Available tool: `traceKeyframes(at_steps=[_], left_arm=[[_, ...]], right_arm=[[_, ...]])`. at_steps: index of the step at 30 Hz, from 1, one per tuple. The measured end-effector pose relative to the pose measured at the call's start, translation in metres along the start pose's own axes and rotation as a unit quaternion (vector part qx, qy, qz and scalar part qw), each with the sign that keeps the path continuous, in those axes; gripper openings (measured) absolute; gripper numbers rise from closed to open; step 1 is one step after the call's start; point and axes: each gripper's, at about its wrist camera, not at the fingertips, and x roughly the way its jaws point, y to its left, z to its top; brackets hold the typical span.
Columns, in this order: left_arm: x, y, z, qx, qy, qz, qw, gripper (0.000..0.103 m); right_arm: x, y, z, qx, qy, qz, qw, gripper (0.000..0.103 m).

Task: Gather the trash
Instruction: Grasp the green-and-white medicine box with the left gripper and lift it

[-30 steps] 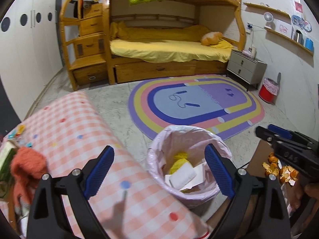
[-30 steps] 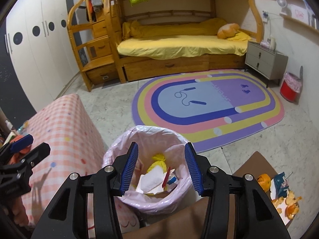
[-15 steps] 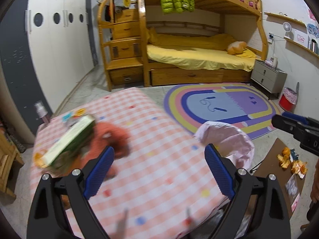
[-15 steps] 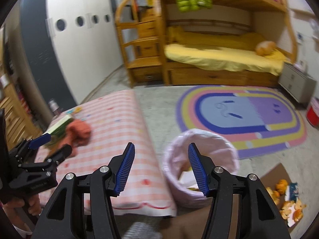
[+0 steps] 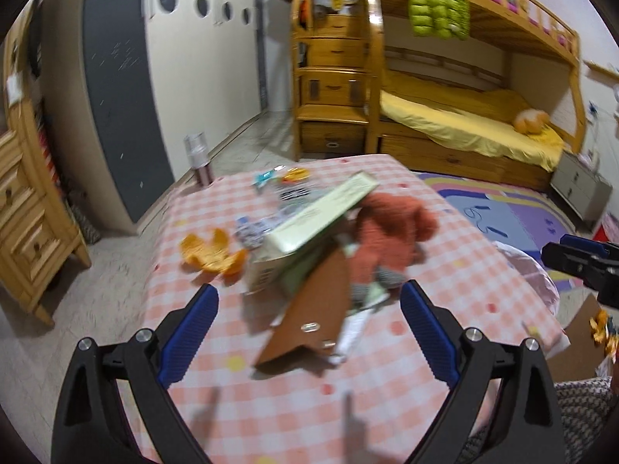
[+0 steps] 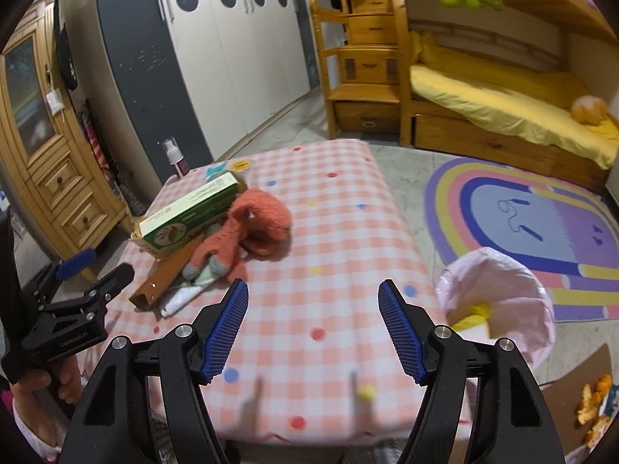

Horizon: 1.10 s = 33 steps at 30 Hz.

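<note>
On the pink checked table (image 5: 456,270) lies a heap: orange peel (image 5: 212,253), a green-and-white carton (image 5: 321,212), a brown cardboard piece (image 5: 313,321), an orange plush toy (image 5: 390,228) and small wrappers (image 5: 290,189). My left gripper (image 5: 307,332) is open and empty, just short of the cardboard. My right gripper (image 6: 313,328) is open and empty above the table's near part; the carton (image 6: 189,212) and plush (image 6: 251,228) lie to its left. The pink-lined trash bin (image 6: 499,301) stands on the floor right of the table, with trash inside.
A spray bottle (image 5: 199,158) stands beyond the table's far corner. A wooden cabinet (image 6: 46,135) is at the left, a bunk bed (image 6: 483,89) and rainbow rug (image 6: 534,224) beyond. More orange peel (image 6: 592,410) lies on cardboard on the floor at the right.
Both grippers swung left from over the trash bin to over the table. The right gripper's jaws have spread wider. The left gripper now faces the heap of trash closely.
</note>
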Motion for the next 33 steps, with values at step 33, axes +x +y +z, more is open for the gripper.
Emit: traceKeyframes(at_steps=[33], left_arm=[[0.085,0.0,0.034,0.077,0.048,-0.003,0.9959,0.072]], right_arm=[[0.078,0.028,0.02,-0.025,0.028,0.026,0.999,0.06]])
